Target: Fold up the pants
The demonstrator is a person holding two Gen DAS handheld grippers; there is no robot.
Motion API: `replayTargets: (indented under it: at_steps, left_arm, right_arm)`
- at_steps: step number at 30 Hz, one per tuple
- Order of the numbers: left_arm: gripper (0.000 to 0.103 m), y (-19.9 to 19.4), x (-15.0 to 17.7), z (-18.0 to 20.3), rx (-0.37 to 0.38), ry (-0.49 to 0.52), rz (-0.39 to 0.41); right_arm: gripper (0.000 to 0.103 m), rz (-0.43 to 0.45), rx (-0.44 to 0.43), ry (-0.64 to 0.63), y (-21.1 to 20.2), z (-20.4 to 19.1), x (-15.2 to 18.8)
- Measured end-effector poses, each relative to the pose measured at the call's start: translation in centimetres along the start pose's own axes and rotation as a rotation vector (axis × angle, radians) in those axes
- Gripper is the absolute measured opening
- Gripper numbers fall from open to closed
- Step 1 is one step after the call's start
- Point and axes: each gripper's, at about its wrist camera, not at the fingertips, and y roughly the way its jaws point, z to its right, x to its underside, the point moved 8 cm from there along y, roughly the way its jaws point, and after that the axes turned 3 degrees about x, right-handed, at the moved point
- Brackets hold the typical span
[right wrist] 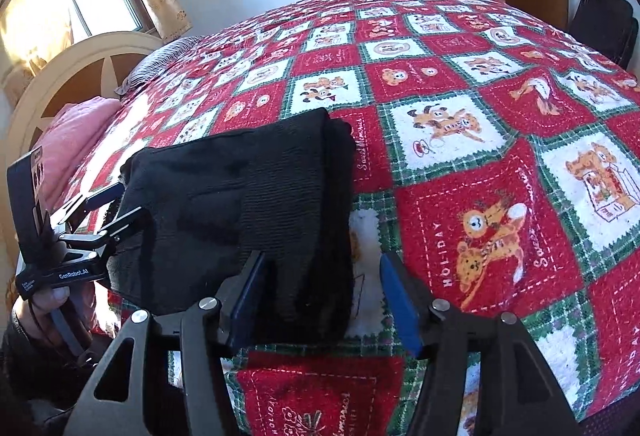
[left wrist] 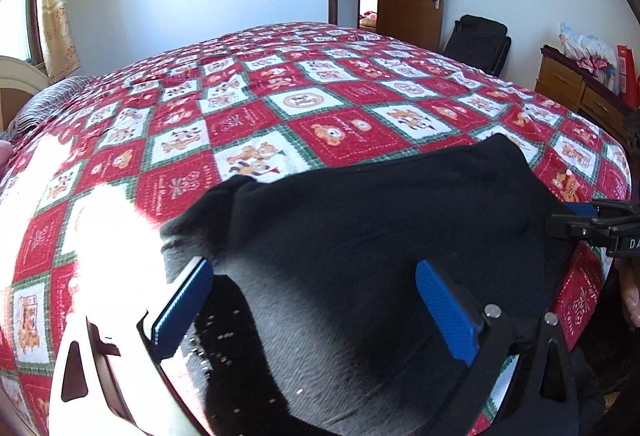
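Folded black pants [right wrist: 248, 211] lie near the bed's [right wrist: 500, 236] front edge. Both grippers, left [left wrist: 316, 300] and right [right wrist: 320, 300], hold their fingers apart, gripping nothing. Only the right view shows the headboard [right wrist: 60, 75].

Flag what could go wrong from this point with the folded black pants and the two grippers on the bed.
1. The right gripper stands open with the near corner of the black pants between its pads; pulling back carelessly could snag the cloth and undo the fold.
2. The left gripper hangs open over the pants; pressing down or dragging might wrinkle the top layer.
3. The pants lie close to the near edge of the bedspread; a tug toward the person could slide them off.
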Motion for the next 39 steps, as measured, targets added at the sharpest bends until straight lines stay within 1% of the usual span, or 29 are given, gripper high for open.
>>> replayTargets:
  at_steps: [4, 6, 10, 11, 13, 15, 16, 19, 20, 21, 22, 23, 24, 26, 28, 30, 31, 34, 35, 39]
  left_arm:
    - [0.103, -1.1, 0.3, -1.4, -0.037, -0.015, 0.021]
    - [0.103, -1.2, 0.8, -2.3, -0.045, -0.036, 0.016]
    - [0.103, -1.2, 1.9, -4.0, -0.021, -0.109, 0.007]
    - [0.103, -1.2, 2.2, -4.2, -0.016, -0.122, 0.002]
    - [0.103, -1.4, 2.6, -4.4, -0.005, -0.144, 0.004]
    - [0.103, -1.5, 2.7, -4.3, -0.008, -0.146, 0.004]
    - [0.103, -1.6, 2.8, -4.2, -0.014, -0.136, 0.006]
    - [0.103, -1.4, 2.9, -3.9, -0.028, -0.111, 0.001]
    - [0.103, -1.3, 3.0, -4.0, -0.028, -0.112, -0.002]
    - [0.103, -1.3, 3.1, -4.0, -0.023, -0.118, -0.004]
    - [0.103, -1.3, 3.1, -4.2, -0.015, -0.124, -0.007]
    - [0.103, -1.3, 3.2, -4.3, -0.008, -0.127, -0.008]
    - [0.103, -1.6, 3.3, -4.5, -0.01, -0.129, -0.004]
    - [0.103, -2.1, 3.3, -5.0, -0.025, -0.138, 0.008]
    - [0.103, -2.9, 3.4, -5.6, -0.035, -0.154, 0.036]
    - [0.103, -3.2, 3.4, -6.3, -0.03, -0.181, 0.056]
    - [0.103, -3.1, 3.6, -6.6, -0.021, -0.2, 0.056]
    - [0.103, -2.1, 4.1, -6.9, 0.029, -0.261, 0.034]
    - [0.103, -2.0, 4.1, -6.9, 0.033, -0.269, 0.04]
    - [0.103, -1.7, 3.8, -6.1, 0.047, -0.245, 0.059]
  right_arm:
    - [0.063, -0.007, 0.005, -0.028, 0.3, -0.2, 0.3]
    - [0.064, -0.015, -0.003, -0.027, 0.4, -0.1, 0.3]
    - [0.064, -0.013, -0.013, 0.002, -0.2, 0.0, -0.1]
    - [0.064, -0.001, -0.001, 0.017, -0.6, 0.1, -0.4]
    - [0.064, 0.076, 0.033, 0.009, -2.1, -0.4, -1.9]
    - [0.064, 0.134, 0.019, -0.022, -3.2, -1.8, -3.3]
    - [0.064, 0.142, -0.005, -0.04, -3.3, -2.8, -3.9]
    - [0.064, 0.061, -0.137, -0.1, -1.2, -6.2, -4.7]
    - [0.064, 0.028, -0.156, -0.109, 0.1, -6.8, -4.7]
    - [0.064, -0.005, -0.143, -0.111, 1.5, -6.9, -4.6]
    - [0.064, -0.031, -0.111, -0.106, 2.9, -6.7, -4.6]
    - [0.064, -0.013, -0.094, -0.103, 3.6, -6.3, -5.0]
    - [0.064, 0.002, -0.095, -0.107, 3.5, -6.4, -5.1]
    - [0.064, -0.004, -0.1, -0.118, 3.0, -6.4, -5.1]
    - [0.064, 0.045, -0.114, -0.117, 1.4, -6.2, -5.0]
    - [0.064, 0.084, -0.112, -0.086, 0.3, -4.9, -5.3]
    - [0.064, 0.088, -0.108, -0.063, 0.0, -4.0, -5.5]
    - [0.064, 0.06, -0.079, 0.008, 0.4, -1.0, -5.6]
    - [0.064, 0.049, -0.075, 0.019, 0.3, -0.5, -5.4]
    - [0.064, -0.042, -0.106, 0.047, 2.0, 0.3, -4.1]
